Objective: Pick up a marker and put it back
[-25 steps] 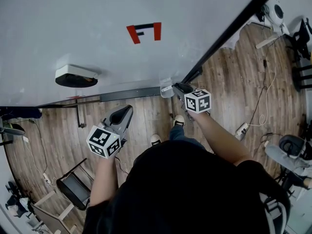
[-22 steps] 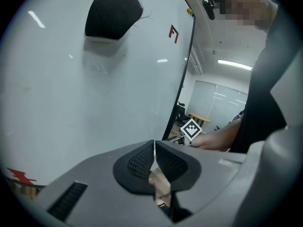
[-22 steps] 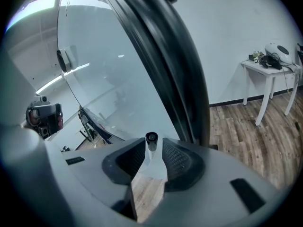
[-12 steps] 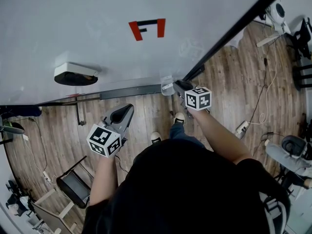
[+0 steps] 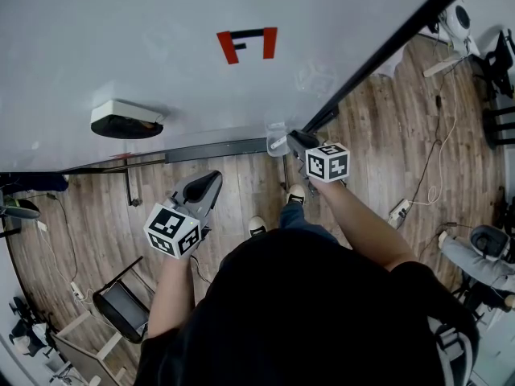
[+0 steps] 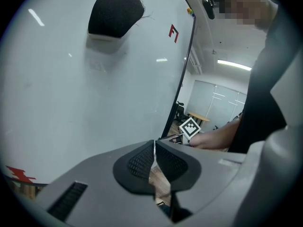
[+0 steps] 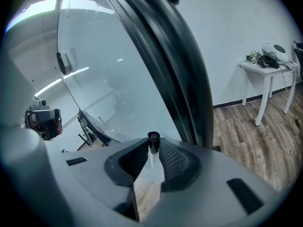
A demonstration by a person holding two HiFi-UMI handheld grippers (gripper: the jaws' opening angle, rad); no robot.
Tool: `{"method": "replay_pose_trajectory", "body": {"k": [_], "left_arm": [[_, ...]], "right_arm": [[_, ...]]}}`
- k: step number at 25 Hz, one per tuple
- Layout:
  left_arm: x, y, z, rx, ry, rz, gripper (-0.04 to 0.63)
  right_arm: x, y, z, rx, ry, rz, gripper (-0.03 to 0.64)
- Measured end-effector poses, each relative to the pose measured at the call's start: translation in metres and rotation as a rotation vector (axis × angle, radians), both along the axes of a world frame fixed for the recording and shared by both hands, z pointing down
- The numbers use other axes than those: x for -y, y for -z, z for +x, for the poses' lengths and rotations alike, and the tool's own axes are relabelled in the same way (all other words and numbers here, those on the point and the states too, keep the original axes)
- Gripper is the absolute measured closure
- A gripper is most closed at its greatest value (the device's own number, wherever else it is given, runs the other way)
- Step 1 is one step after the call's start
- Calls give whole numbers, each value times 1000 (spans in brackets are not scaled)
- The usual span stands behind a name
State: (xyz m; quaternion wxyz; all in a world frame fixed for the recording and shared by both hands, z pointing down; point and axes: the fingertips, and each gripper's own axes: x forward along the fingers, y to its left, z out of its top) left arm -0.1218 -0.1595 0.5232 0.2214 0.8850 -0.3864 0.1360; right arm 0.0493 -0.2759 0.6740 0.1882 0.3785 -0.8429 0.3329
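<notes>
Over on the left, the eraser [image 5: 125, 121] sits stuck to the whiteboard [image 5: 161, 63], above a grey tray [image 5: 217, 152] that runs along the board's bottom edge. The left tongs [image 5: 205, 185] hang below that tray over the wood floor [image 5: 96, 215], well apart from the board. In the left gripper view those tongs [image 6: 154, 143] are pressed together with only a thin slit showing, and nothing sits between them.

A red mark [image 5: 247, 45] is on the board at centre. Moving right, the right tongs [image 5: 291, 141] are up at the tray's right end, just beside the black frame [image 5: 378, 59] at the board's edge. In the right gripper view they [image 7: 153, 144] are closing on the marker [image 7: 153, 137]. Its black end points at the camera, and a tip sits against it on either side. So the marker is at the board's lower right corner, pinched in the right tongs.
</notes>
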Motion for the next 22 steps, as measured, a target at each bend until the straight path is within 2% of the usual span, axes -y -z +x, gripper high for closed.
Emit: {"method": "replay_pose_trajectory", "body": {"k": [12, 22], "left_arm": [[-3, 5, 5, -5, -15, 25, 580], [-13, 17, 7, -4, -34, 55, 580]], "right_arm": [[-4, 20, -2, -9, 1, 72, 552], [-15, 64, -5, 16, 17, 146, 552]]}}
